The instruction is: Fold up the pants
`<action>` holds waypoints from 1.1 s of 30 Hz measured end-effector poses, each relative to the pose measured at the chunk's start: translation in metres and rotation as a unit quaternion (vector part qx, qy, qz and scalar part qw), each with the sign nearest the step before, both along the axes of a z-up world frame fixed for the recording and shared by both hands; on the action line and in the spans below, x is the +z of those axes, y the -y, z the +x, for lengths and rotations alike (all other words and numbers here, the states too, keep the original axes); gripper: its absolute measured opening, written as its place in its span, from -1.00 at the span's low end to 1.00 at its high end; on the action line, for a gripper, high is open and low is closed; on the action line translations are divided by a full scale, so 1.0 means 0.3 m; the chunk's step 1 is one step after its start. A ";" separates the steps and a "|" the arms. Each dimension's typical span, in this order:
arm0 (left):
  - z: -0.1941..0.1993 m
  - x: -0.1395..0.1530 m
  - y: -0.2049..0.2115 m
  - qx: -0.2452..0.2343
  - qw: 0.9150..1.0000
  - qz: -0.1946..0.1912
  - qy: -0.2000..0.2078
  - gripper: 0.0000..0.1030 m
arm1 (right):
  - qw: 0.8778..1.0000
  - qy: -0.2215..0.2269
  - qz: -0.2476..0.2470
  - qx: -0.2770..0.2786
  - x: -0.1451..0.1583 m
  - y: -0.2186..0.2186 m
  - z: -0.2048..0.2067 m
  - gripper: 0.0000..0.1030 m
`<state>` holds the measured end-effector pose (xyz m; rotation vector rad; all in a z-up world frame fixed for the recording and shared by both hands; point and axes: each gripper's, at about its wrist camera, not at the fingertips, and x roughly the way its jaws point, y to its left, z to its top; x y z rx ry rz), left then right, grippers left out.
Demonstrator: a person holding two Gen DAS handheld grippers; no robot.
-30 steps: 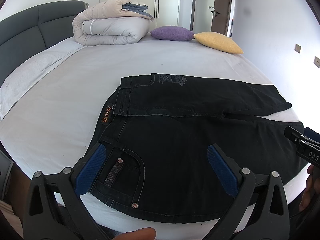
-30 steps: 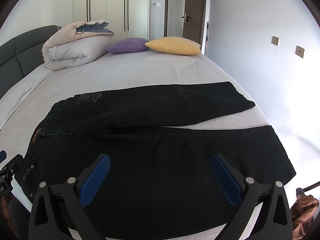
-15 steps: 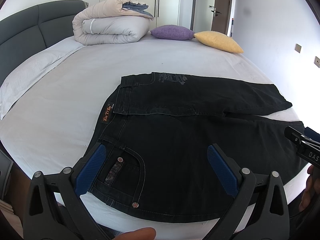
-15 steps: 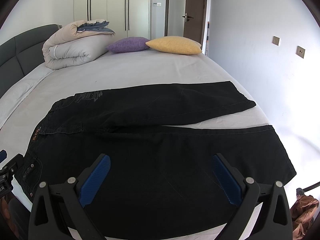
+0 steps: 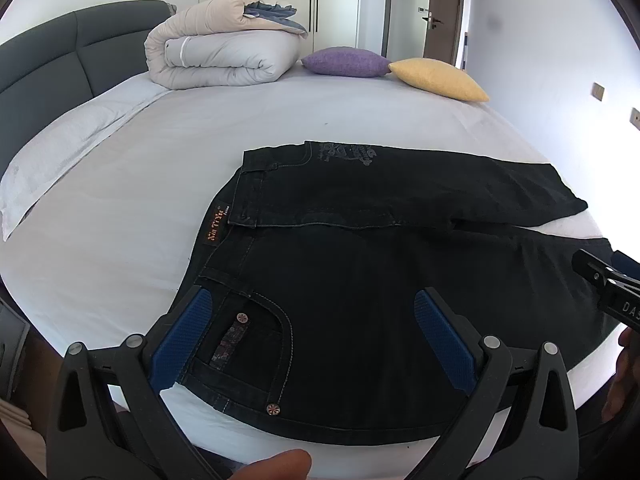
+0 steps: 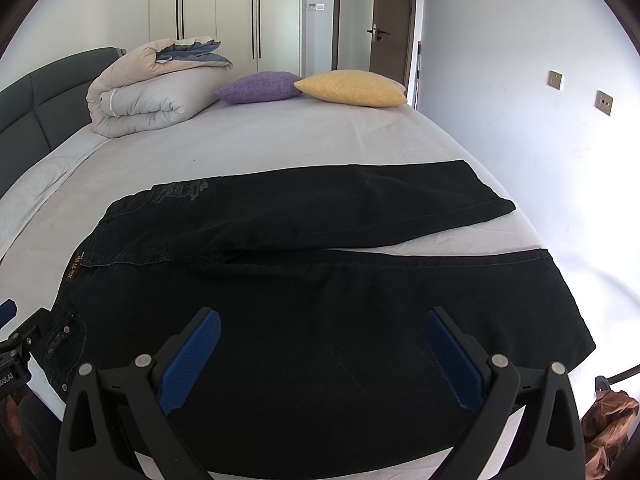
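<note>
So on my feeds right now: the black pants (image 5: 360, 272) are spread flat along the near edge of the bed (image 5: 140, 184), waistband toward the headboard side, legs running out toward the foot edge. The far leg is angled a bit away from the near one, so there's a wedge of sheet showing between the two hems. The orange waist label (image 5: 216, 225) faces up, and the front pocket with its rivets sits right at the near edge.

My left gripper (image 5: 312, 332) hovers above the pocket and hip area, jaws spread wide, nothing between the blue pads (image 5: 182, 336). My right gripper (image 6: 320, 354) is the same deal, wide open, hanging over the thigh part of the near leg, not touching the fabric as far as I can tell. In the left view I can see a bit of the right gripper poking in at the right edge, plus a fingertip along the bottom.

Up in the far corner by the gray headboard (image 5: 48, 60) there's a rolled duvet (image 5: 224, 56), and just beside it a purple pillow (image 6: 258, 87) and a yellow pillow (image 6: 352, 88) touching each other along the far edge.
</note>
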<state>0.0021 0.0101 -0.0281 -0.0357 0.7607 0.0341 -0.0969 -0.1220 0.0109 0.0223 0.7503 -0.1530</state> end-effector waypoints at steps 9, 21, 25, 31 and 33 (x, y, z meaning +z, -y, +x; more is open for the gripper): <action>0.020 -0.011 0.001 -0.009 1.000 0.002 -0.007 1.00 | 1.000 -0.010 0.000 0.007 -0.016 -0.012 0.006 1.00; 0.255 -0.013 -0.118 -0.072 0.996 -0.050 0.006 1.00 | 0.997 -0.022 -0.002 0.081 0.035 0.034 0.159 1.00; 0.426 0.007 -0.135 -0.088 0.995 -0.032 -0.013 1.00 | 0.991 -0.031 0.019 0.128 0.073 0.064 0.263 1.00; 0.779 0.022 -0.181 -0.142 0.989 -0.013 -0.039 1.00 | 0.978 -0.050 0.019 0.202 0.095 0.087 0.402 0.99; 0.913 0.011 -0.208 -0.169 0.984 -0.024 -0.052 1.00 | 0.970 -0.060 0.011 0.235 0.084 0.090 0.442 0.93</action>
